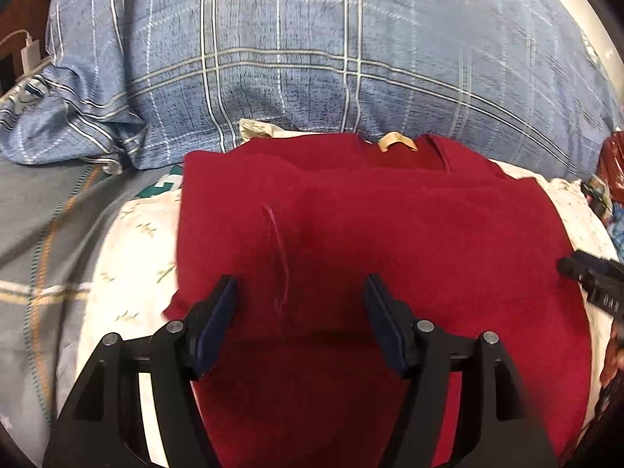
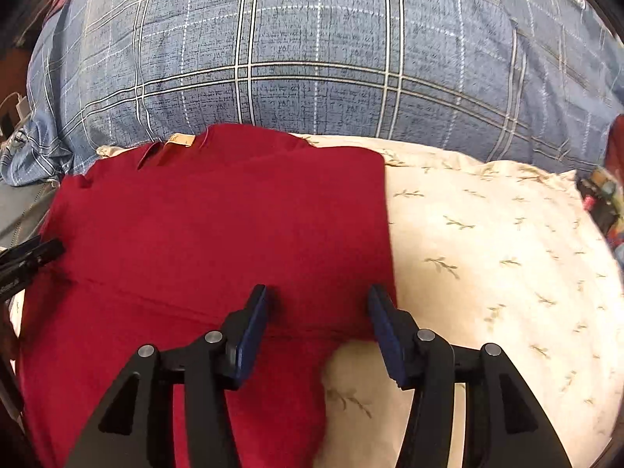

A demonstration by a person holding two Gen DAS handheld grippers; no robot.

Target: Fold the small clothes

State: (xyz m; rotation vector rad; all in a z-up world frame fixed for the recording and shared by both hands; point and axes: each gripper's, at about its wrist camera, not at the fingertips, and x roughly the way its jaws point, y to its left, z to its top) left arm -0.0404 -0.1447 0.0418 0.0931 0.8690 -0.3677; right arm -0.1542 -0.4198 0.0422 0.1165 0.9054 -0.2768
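Support surface: bed w/ grey sheet [image 1: 43, 210], plaid stripes. Directly on it: cream pillow [image 2: 487, 241] w/ small leaf print, at centre; large blue plaid pillow [image 2: 312, 58] behind, touching cream pillow's far edge. Red garment [image 2: 218, 226] lies flat on cream pillow, covering its left part; right part bare.

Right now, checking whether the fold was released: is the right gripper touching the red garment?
Cannot tell. In the right wrist view the right gripper is open over the red garment, nothing pinched, but no gap shows plainly.
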